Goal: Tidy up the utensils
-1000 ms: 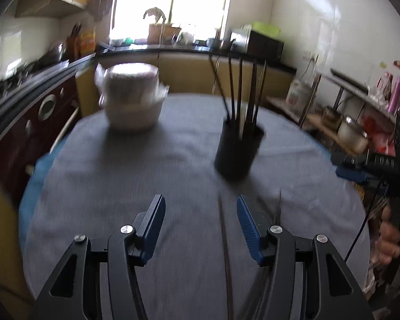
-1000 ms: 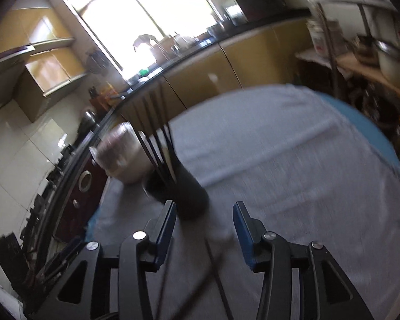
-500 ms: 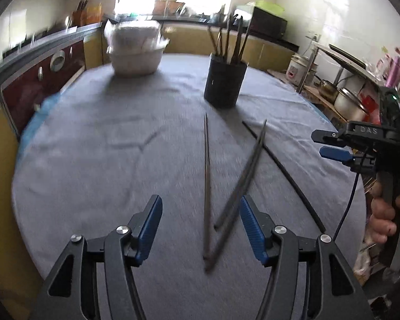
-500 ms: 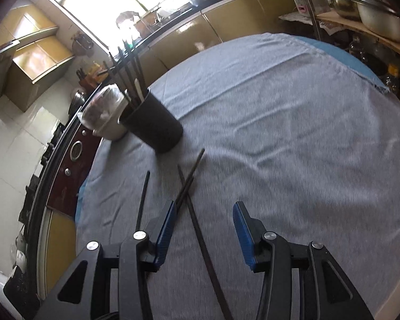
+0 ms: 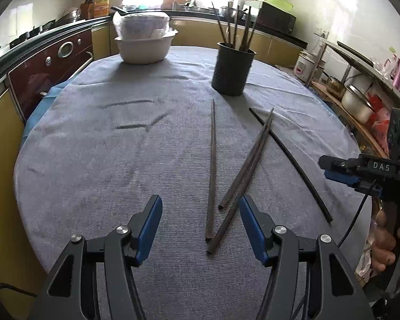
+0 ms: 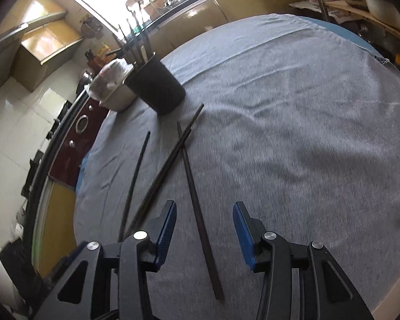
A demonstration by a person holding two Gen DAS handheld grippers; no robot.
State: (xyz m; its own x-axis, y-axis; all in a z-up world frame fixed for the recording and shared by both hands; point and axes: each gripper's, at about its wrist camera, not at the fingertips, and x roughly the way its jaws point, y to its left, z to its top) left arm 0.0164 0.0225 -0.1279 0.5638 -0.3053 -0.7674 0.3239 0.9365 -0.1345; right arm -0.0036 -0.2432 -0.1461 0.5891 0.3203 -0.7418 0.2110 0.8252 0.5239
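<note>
Several dark chopsticks lie loose on the grey cloth: a single one [image 5: 212, 165], a crossed pair [image 5: 250, 160] and a black one [image 5: 288, 160]. Behind them stands a black holder [image 5: 232, 72] with more chopsticks upright in it. My left gripper [image 5: 200, 202] is open just above the cloth, with the near ends of the single one and the pair lying between its fingers. My right gripper [image 6: 204, 208] is open too, and one chopstick [image 6: 197, 200] lies on the cloth between its blue pads, untouched. The pair [image 6: 168, 165] and the holder [image 6: 157, 88] are to its left. The right gripper [image 5: 326, 169] also shows at the left view's right edge.
A white bowl stack wrapped in plastic [image 5: 144, 45] sits at the table's far left. The round table's edge [image 5: 26, 146] curves close on the left, with a counter and an oven front beyond. Shelves with pots [image 5: 357, 101] stand to the right. A hand [image 5: 386, 240] holds the right gripper's handle.
Both grippers have come back from the holder and dipped toward the cloth. The loose chopsticks now lie at and between the fingers, and the holder is farther off.
</note>
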